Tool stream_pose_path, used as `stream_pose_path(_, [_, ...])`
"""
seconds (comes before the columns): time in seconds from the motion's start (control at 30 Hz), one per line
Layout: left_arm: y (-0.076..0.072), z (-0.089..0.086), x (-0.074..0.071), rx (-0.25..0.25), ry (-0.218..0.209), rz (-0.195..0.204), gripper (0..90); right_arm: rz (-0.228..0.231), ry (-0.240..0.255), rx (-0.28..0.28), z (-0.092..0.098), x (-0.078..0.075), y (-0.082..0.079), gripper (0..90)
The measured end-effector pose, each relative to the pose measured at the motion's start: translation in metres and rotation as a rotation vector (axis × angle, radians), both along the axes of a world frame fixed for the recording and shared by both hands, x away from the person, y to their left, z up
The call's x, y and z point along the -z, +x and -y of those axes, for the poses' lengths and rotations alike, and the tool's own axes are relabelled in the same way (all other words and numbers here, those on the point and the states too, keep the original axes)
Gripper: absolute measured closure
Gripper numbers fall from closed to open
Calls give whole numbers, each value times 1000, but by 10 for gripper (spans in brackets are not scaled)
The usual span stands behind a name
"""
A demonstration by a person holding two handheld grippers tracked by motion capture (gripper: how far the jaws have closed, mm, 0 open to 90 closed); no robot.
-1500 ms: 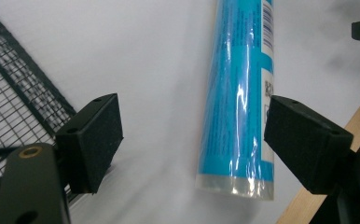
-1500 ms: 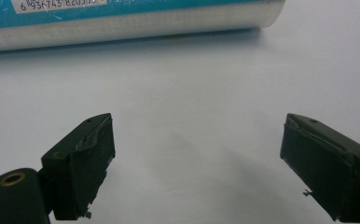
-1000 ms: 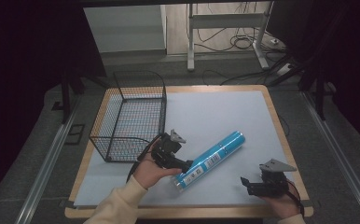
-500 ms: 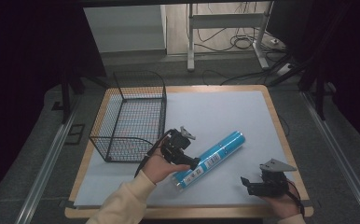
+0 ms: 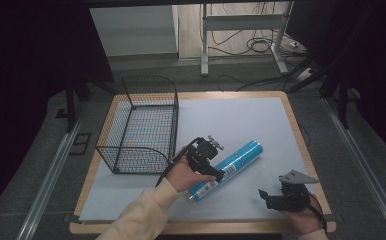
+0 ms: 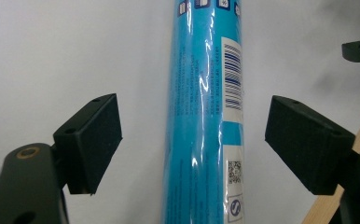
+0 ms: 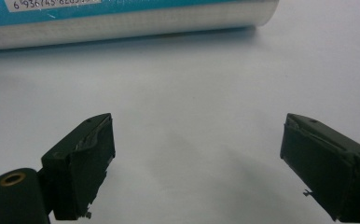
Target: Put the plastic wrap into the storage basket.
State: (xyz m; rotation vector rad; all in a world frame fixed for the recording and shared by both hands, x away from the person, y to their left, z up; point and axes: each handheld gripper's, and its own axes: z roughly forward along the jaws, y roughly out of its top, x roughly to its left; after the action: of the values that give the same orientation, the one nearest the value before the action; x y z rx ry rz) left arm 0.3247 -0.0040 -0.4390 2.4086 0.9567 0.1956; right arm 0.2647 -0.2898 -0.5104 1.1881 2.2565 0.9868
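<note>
1. Since a second ago my left gripper [image 5: 220, 176] has slid toward 3 o'clock, off the bare sheet and over the tube [image 5: 228, 169]; my right gripper [image 5: 267, 197] has kept its place at 5 o'clock.
2. My left jaws have just been opening. They stand wide, one pad [image 6: 92, 140] on each side of the tube [image 6: 206, 116], clear sheet showing between each pad and the blue wrapper. Released, nothing gripped.
3. My right gripper [image 7: 197, 158] is also released, jaws wide over bare sheet, with the tube's [image 7: 122, 21] silver end lying apart ahead of it at 12 o'clock.
4. A pale blue-white sheet [image 5: 231, 125] covers most of the wooden table [image 5: 301, 135], whose edge shows as a tan border. The tube lies flat on it near the middle, slanted from 7 to 1 o'clock, barcode label up.
5. Around the table the floor is grey, with metal rails on both sides. At 12 o'clock beyond the table stand a white frame's legs [image 5: 204, 50] and loose cables [image 5: 261, 45]. The edges of the room are dark.
6. The basket [image 5: 141, 125], black wire mesh, sits at 9 to 10 o'clock on the sheet's left part. I see nothing inside it. My left gripper is just beside its near right corner.
</note>
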Motion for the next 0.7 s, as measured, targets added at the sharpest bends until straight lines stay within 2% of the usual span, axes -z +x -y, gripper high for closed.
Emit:
stream_pose_path(0.17, [4,3,7,-1,6,-15,178,-1,-1,-1,0,0,0,104])
stream_pose_path(0.57, [13,18,13,9,30,-30,176,-3,-3,-4,-1,1,0,104])
stream_pose_path(0.6, [15,20,14,13,47,-33,175,-4,-1,-3,0,1,0,104])
stream_pose_path(0.7, [17,23,15,16,56,-36,175,-4,0,-3,0,1,0,104])
